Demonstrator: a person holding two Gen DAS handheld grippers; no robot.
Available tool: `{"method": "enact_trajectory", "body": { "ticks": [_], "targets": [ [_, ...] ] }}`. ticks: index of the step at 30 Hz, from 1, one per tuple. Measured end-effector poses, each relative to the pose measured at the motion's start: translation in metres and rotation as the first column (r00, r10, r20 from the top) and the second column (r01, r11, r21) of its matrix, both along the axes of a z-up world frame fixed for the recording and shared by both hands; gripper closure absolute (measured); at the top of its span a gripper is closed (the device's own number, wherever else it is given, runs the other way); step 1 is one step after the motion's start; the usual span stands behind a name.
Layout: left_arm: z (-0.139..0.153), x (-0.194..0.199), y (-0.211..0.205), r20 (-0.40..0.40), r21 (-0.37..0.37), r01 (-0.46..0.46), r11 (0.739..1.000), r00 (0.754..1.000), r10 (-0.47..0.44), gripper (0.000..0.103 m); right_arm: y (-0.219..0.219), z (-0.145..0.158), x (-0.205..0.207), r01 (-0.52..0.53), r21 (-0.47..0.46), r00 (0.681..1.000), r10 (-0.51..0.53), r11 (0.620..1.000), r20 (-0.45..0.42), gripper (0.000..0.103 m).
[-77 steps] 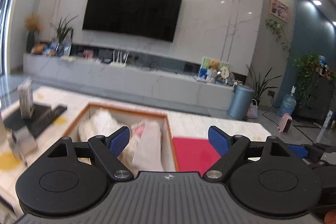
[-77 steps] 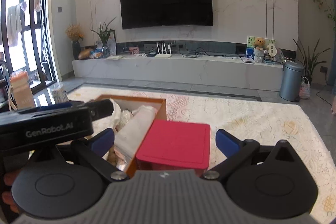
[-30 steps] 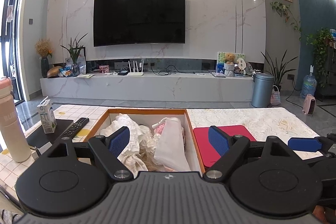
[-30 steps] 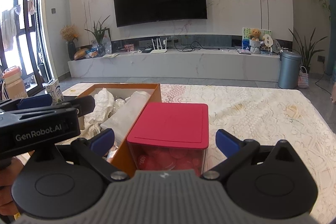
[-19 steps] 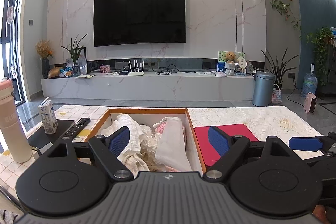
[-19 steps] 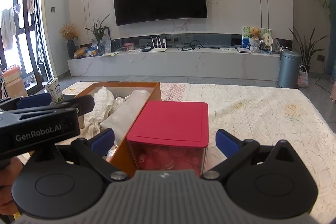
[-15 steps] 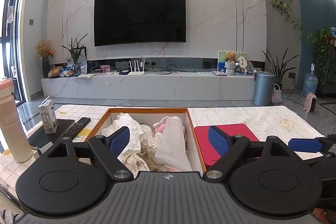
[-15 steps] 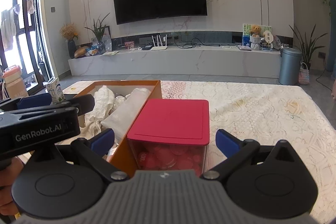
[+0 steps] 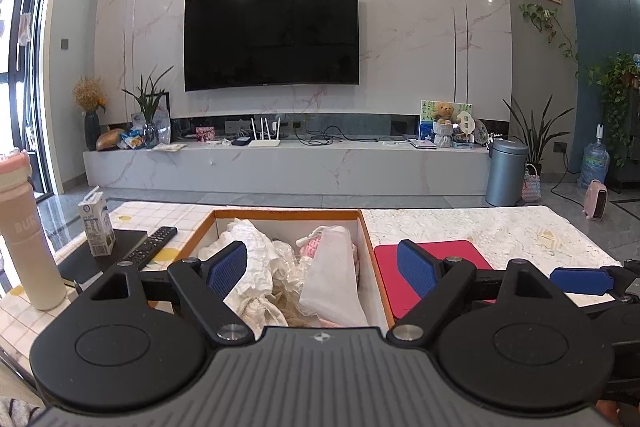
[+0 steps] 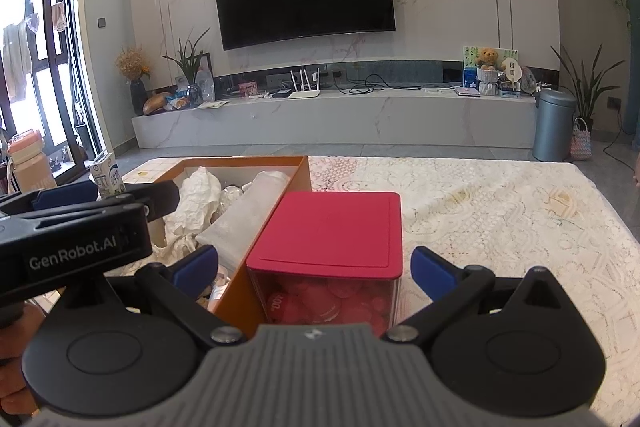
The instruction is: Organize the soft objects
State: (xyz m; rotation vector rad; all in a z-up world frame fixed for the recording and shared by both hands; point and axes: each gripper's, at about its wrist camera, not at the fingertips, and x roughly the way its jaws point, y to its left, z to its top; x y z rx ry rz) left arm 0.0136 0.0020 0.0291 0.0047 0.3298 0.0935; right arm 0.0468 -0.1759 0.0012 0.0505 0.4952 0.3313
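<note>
1. Soft objects (image 9: 320,275) lie heaped in the orange box (image 9: 286,214) on my worktop (image 10: 500,211) — beside the red-lidded container (image 10: 332,229).
2. My left gripper (image 9: 322,269) and right gripper (image 10: 314,265) — both released, empty.

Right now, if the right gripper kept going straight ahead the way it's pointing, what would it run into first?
Most likely the red-lidded clear container, which sits directly between the open fingers of the right gripper. The orange box lies just left of that line. Depth is uncertain.

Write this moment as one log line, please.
left gripper: open, empty | right gripper: open, empty | red-lidded clear box: shut | orange cardboard box: holds soft items
</note>
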Motion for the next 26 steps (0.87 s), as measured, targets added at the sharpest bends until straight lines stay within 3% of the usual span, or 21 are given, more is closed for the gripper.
{"method": "enact_trajectory", "body": {
  "ticks": [26],
  "targets": [
    [-0.0012, 0.0038, -0.0028, -0.024, 0.008, -0.008, 1.0, 1.0, 0.009, 0.004, 0.0046, -0.0056, 0.0045, -0.01, 0.005, 1.0, 0.01, 1.0, -0.027, 0.003]
  ]
}}
